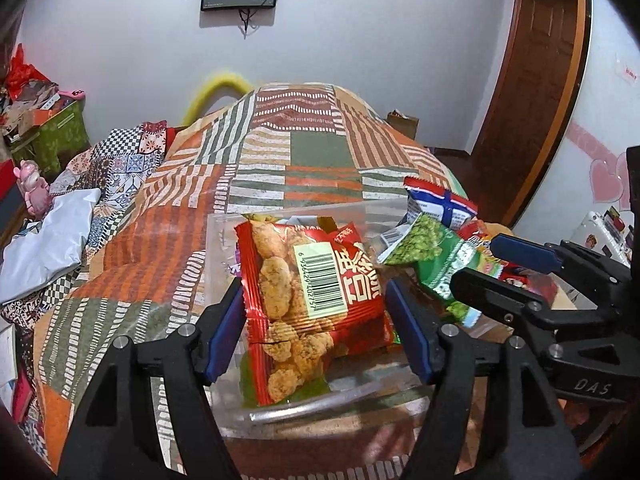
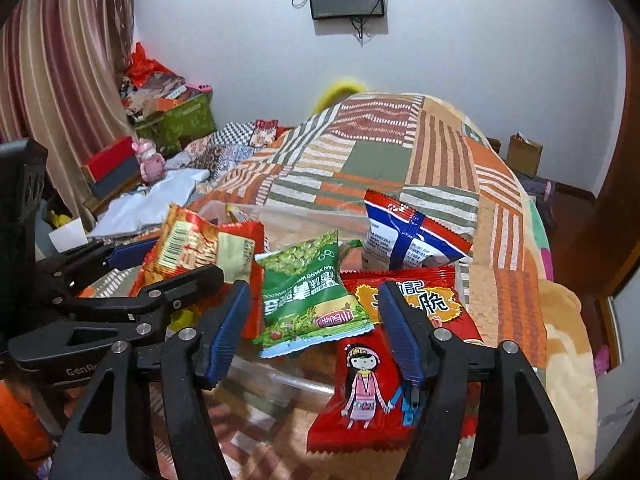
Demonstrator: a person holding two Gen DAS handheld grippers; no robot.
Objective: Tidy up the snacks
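Note:
A clear plastic box (image 1: 304, 410) sits on the patterned bedspread and holds several snack packets. In the left wrist view my left gripper (image 1: 314, 326) is open around a red packet of fried snacks (image 1: 308, 300) that stands in the box; its pads are at the packet's edges. My right gripper (image 2: 314, 330) is open over a green pea packet (image 2: 308, 296), which lies on other packets. A red cartoon-girl packet (image 2: 366, 392), a red-and-yellow packet (image 2: 416, 300) and a blue-white packet (image 2: 408, 236) lie nearby. The right gripper also shows in the left wrist view (image 1: 486, 268).
The box's clear rim (image 2: 280, 216) rises behind the packets. Striped patchwork bedspread (image 1: 304, 152) stretches beyond. White cloth (image 1: 44, 240) and a pink toy (image 1: 34, 186) lie left. A wooden door (image 1: 536, 80) stands at right, with a cardboard box (image 2: 524, 156) near it.

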